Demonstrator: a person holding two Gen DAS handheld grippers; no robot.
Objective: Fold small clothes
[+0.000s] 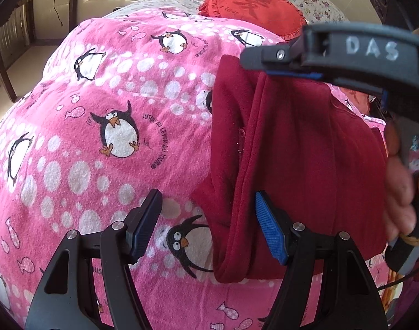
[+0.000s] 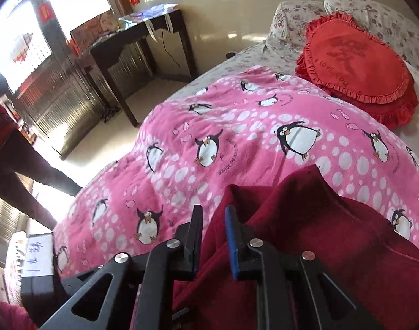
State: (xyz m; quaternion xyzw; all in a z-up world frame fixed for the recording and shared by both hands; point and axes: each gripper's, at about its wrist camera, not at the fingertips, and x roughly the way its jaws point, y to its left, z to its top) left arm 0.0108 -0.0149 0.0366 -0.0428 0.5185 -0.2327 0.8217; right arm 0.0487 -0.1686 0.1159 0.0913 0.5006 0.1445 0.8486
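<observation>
A dark red garment [image 1: 297,165] lies partly folded on a pink penguin blanket [image 1: 113,104]. My left gripper [image 1: 206,228] is open, low over the blanket, with its right finger at the garment's near left edge. My right gripper [image 1: 286,66] shows in the left wrist view at the garment's far edge, closed on a raised fold of the cloth. In the right wrist view the right gripper [image 2: 213,236] has its jaws narrowly apart with the red garment [image 2: 305,247] bunched between them and draped to the right.
A red heart-shaped ruffled cushion [image 2: 355,68] and floral pillows [image 2: 294,19] lie at the head of the bed. A dark wooden desk [image 2: 143,44] stands beside the bed on the left. A person in dark trousers [image 2: 19,165] stands at far left.
</observation>
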